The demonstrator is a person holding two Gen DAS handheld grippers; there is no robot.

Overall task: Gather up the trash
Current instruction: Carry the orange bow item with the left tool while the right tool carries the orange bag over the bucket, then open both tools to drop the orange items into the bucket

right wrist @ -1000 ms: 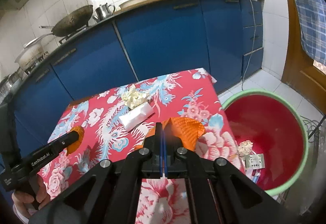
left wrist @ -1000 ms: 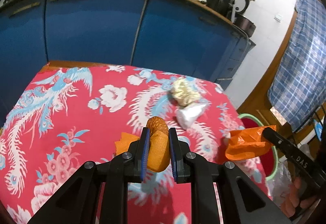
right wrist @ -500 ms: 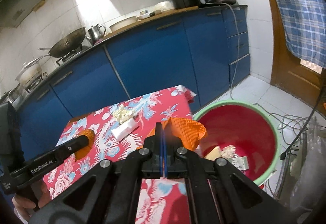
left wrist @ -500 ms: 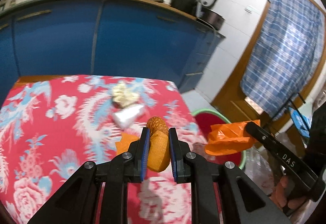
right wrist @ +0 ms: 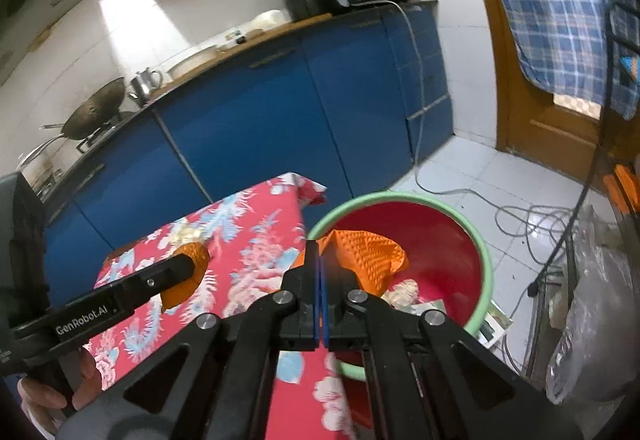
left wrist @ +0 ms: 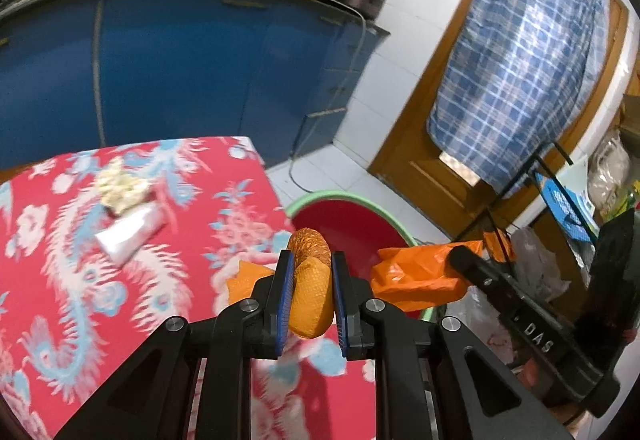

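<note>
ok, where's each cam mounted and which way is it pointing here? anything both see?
Left wrist: sits on the left gripper, looking along its fingers over the red floral tablecloth towards blue cabinets; shut on an orange mesh wad; the right gripper enters from the right.
Right wrist: sits on the right gripper, looking down at the green-rimmed red basin; shut on an orange plastic bag; the left gripper and a hand show lower left.
Shared: tablecloth, basin, both orange items.

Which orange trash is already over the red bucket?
The bumpy orange sheet in the right gripper; the left gripper's orange net hangs above the tablecloth.
</note>
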